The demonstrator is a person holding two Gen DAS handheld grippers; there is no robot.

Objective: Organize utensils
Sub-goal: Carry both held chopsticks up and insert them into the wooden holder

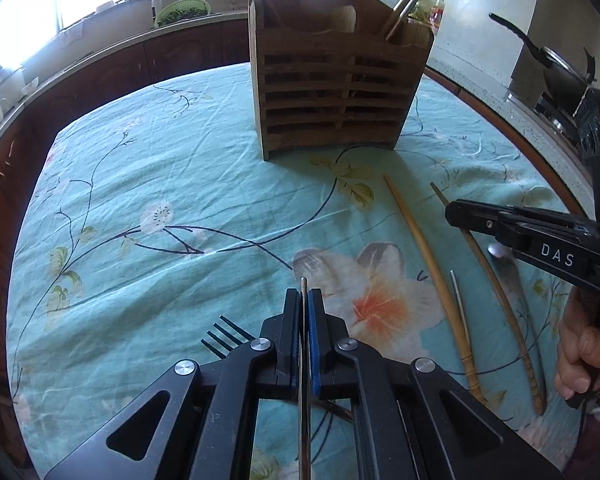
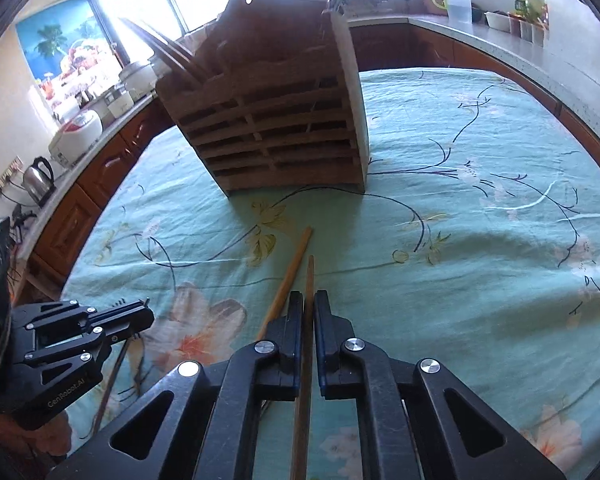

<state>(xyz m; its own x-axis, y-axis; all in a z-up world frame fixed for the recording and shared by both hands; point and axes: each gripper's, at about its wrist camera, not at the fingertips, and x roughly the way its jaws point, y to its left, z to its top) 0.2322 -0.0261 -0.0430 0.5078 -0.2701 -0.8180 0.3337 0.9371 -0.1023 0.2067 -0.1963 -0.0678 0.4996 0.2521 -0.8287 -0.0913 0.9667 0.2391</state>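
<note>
Utensils mid-pickup: thin metal handle (image 1: 304, 360) clamped between left gripper (image 1: 304, 312) fingers, wooden chopstick (image 2: 308, 280) pinched between right gripper (image 2: 308, 312) fingers. Ahead of both fingertips, wooden holder (image 1: 332, 96) on desk (image 1: 159, 200). Next, probably: lift, tilt upright, drop into compartments.

The table cloth (image 1: 147, 168) is thin cotton-looking fabric, matt, pretty wrinkled, with a printed flower pattern. The utensil holder (image 1: 332, 92) is raw slatted wood, rough and dull, kinda weathered. Both grippers, left gripper (image 1: 304, 300) and right gripper (image 2: 308, 304), look like matt black plastic with shiny round metal bolts, and the left one has blue pads. The thin utensil handle (image 1: 304, 400) in the left one is smooth grey metal. The chopstick (image 2: 306, 360) in the right is plain brownish wood, and the paler chopstick (image 1: 424, 272) beside it looks like bamboo.
</note>
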